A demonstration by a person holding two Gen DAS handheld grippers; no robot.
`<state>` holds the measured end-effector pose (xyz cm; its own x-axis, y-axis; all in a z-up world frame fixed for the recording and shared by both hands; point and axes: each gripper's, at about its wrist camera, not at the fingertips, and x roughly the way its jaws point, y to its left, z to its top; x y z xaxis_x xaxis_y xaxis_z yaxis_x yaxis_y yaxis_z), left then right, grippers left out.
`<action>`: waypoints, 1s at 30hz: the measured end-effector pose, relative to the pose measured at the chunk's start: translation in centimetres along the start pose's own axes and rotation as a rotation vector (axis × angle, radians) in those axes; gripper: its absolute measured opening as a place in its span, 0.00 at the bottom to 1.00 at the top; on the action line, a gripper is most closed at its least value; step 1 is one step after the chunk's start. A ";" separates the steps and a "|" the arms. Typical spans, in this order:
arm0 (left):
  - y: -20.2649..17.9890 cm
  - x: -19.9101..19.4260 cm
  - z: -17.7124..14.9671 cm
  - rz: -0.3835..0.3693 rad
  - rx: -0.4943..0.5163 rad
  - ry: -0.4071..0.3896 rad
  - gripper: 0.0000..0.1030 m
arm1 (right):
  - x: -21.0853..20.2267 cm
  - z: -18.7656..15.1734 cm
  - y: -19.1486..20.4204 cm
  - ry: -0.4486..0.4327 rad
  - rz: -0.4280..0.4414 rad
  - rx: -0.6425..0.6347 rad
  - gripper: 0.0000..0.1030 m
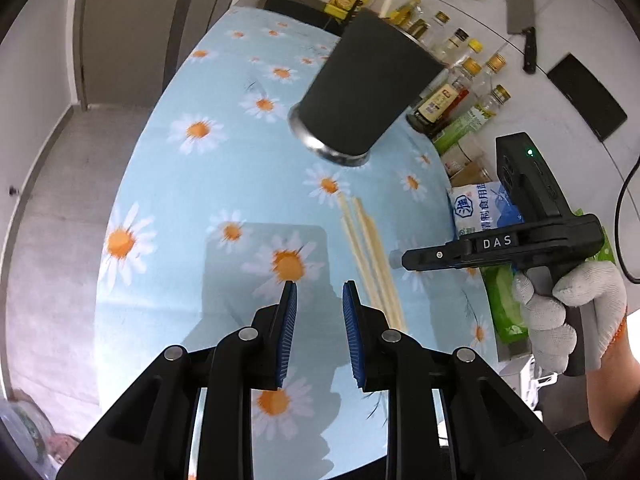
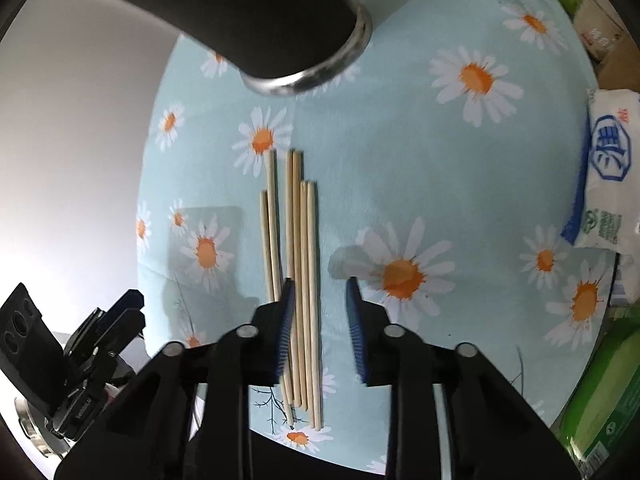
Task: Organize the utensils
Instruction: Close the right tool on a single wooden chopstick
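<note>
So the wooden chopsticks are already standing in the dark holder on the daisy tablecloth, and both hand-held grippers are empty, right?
Not quite. The chopsticks lie flat on the daisy tablecloth, in front of the dark holder, not in it; the right wrist view shows this. Both the left hand-held gripper and the right hand-held gripper are indeed empty.

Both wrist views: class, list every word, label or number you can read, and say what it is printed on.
"DAS": on the right gripper.
"食用": part of the print on the white salt bag; the rest is unclear.
Bottle labels: too small.
Print on the left gripper: blurred.
</note>
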<state>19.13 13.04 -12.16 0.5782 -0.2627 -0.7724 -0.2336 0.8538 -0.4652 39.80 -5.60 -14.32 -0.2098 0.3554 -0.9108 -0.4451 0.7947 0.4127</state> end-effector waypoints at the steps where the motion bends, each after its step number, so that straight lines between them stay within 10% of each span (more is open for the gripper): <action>1: 0.4 -0.1 -0.2 -0.003 -0.008 0.003 0.22 | 0.3 0.0 0.2 0.006 -0.008 0.001 0.25; 30: 4.3 -0.2 -4.3 -0.146 0.017 0.100 0.22 | 4.5 -0.2 6.0 0.036 -0.251 0.029 0.12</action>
<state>14.62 14.87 -15.83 0.5240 -0.4275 -0.7367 -0.1390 0.8104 -0.5692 36.05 0.68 -15.89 -0.1267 0.1278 -0.9837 -0.4625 0.8697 0.1726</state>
